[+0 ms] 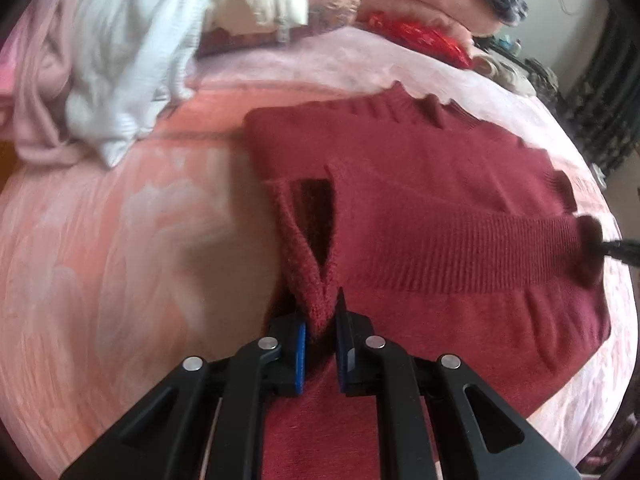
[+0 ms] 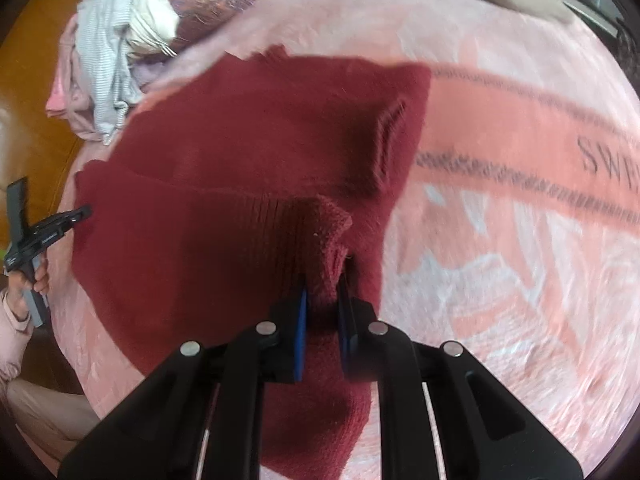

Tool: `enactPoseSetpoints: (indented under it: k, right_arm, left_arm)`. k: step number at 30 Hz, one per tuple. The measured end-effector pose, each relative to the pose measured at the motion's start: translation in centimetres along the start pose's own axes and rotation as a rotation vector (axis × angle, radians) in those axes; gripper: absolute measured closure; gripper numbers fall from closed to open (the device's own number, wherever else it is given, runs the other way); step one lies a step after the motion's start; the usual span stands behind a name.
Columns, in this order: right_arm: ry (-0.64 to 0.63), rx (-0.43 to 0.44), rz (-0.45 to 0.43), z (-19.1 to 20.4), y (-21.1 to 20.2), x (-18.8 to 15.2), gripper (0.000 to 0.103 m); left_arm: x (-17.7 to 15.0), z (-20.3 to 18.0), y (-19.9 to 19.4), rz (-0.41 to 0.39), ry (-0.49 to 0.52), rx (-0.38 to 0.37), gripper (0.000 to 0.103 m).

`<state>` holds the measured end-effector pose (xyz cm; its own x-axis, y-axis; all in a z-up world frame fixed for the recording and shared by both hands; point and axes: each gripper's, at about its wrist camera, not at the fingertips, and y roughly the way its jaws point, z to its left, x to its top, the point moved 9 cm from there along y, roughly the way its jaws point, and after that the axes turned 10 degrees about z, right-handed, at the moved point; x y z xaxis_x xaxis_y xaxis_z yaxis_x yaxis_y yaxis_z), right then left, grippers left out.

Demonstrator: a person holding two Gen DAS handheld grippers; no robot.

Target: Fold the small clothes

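A dark red knit sweater (image 1: 420, 184) lies spread on a pink blanket (image 1: 120, 240). My left gripper (image 1: 321, 320) is shut on a bunched edge of the sweater beside an opening in the knit (image 1: 314, 216). My right gripper (image 2: 324, 300) is shut on another bunched corner of the same sweater (image 2: 248, 140), with a ribbed band stretched between the two grips. The right gripper's tip (image 1: 616, 248) shows at the right edge of the left wrist view. The left gripper (image 2: 86, 212) shows at the left edge of the right wrist view, held by a hand.
A heap of white, striped and pale pink clothes (image 1: 120, 60) lies at the far left of the bed, also in the right wrist view (image 2: 112, 60). A red patterned item (image 1: 416, 36) and folded pink fabric lie at the back. The blanket (image 2: 520, 200) carries printed lettering.
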<state>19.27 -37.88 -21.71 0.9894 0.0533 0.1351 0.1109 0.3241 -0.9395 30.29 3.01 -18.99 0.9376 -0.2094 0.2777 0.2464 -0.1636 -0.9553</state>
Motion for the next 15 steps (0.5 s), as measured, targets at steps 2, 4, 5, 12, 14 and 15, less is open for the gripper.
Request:
enactPoseSetpoints:
  k: [2,4,5,12,14,15]
  right_arm:
    - [0.004,0.033,-0.024,0.2,-0.7,0.1,0.091]
    - [0.004,0.066,-0.05,0.6,-1.8,0.4,0.092]
    - [-0.003,0.081,-0.069,0.9,-2.7,0.5,0.092]
    - [-0.035,0.112,-0.193,2.0,-8.5,0.7,0.092]
    - [-0.029,0.116,-0.223,1.7,-9.7,0.9,0.092]
    - [-0.02,0.118,-0.239,1.6,-10.2,1.3,0.092]
  left_arm:
    - [0.0,0.0,-0.9,-0.035,-0.007,-0.035,0.092]
    - [0.4,-0.7,-2.4,-0.087,-0.005,-0.092,0.092]
    - [0.6,-1.0,-2.9,-0.103,0.001,-0.108,0.092]
    - [1.9,-1.8,-7.3,-0.241,-0.002,-0.205,0.092]
    - [2.5,-1.3,-8.3,-0.273,-0.028,-0.223,0.092]
    - [3.1,-0.8,-8.7,-0.287,-0.049,-0.23,0.092]
